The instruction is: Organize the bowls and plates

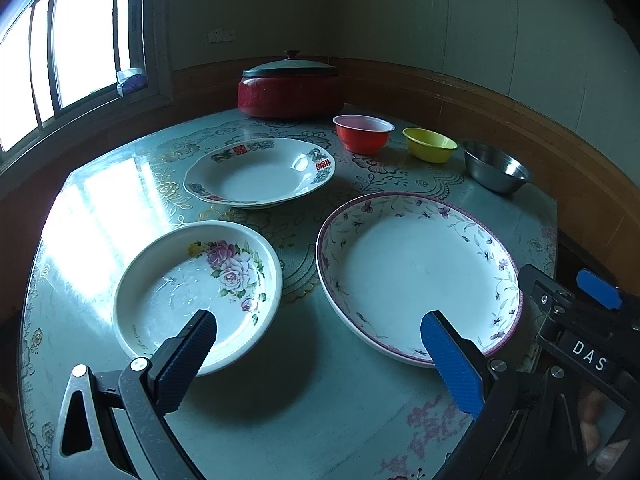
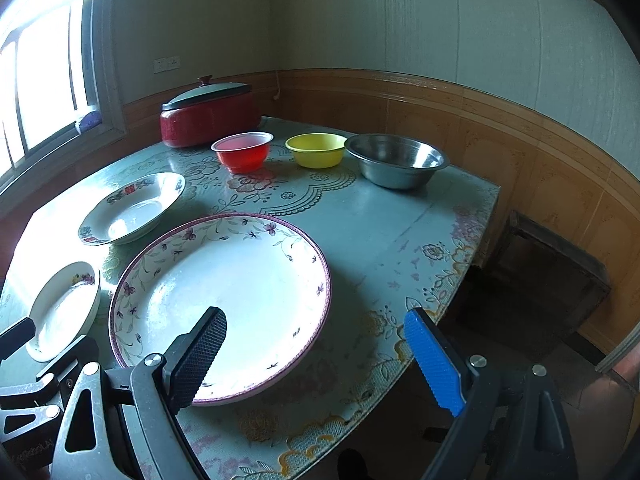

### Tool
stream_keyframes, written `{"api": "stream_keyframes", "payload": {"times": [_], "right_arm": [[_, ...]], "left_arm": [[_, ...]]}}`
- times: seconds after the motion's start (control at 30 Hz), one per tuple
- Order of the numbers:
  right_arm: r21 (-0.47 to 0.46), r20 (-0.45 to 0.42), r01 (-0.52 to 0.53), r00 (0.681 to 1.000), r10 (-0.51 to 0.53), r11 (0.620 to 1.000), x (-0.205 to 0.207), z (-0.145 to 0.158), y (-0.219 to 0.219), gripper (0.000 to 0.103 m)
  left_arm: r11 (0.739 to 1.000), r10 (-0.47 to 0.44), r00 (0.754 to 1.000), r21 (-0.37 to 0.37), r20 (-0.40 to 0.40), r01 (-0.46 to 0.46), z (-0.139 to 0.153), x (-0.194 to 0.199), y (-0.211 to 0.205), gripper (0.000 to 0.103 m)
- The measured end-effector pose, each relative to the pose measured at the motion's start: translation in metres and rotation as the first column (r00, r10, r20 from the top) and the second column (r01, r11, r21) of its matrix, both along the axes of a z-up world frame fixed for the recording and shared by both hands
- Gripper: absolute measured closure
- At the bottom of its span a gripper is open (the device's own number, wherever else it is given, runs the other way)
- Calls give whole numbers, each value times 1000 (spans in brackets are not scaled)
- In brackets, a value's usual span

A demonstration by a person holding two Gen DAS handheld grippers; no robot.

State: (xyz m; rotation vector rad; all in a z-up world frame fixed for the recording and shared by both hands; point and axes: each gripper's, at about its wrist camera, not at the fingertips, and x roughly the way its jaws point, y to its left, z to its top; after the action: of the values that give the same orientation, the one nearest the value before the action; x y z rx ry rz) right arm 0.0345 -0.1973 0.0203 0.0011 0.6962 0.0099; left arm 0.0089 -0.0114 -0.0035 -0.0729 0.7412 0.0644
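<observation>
Rose plate (image 2: 64,312) partly hidden behind left gripper (image 2: 24,364).

Dim room, window (image 1: 60,52) glare on table (image 1: 100,216), fisheye-curved edges, sharp focus

A floral-clothed table (image 1: 320,420) bears three plates (image 1: 416,272), three bowls (image 1: 362,133) and a red pot (image 1: 290,90)
</observation>
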Motion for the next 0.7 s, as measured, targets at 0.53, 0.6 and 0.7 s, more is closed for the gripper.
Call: {"api": "stream_keyframes", "payload": {"times": [0.53,0.6,0.7], "right_arm": [[210,-93,-326,932,350,922,102,3,-47,13],[188,-111,-396,900,421,899,117,2,-42,25],[152,-146,-472,858,493,868,138,-3,-36,40]], "left_arm": [[984,-11,997,-177,-81,-3,-1,35,1,4],[982,-4,996,-191,-89,-13,-3,32,4,12],[973,-19,996,-231,-92,-2,-8,26,4,12]]}}
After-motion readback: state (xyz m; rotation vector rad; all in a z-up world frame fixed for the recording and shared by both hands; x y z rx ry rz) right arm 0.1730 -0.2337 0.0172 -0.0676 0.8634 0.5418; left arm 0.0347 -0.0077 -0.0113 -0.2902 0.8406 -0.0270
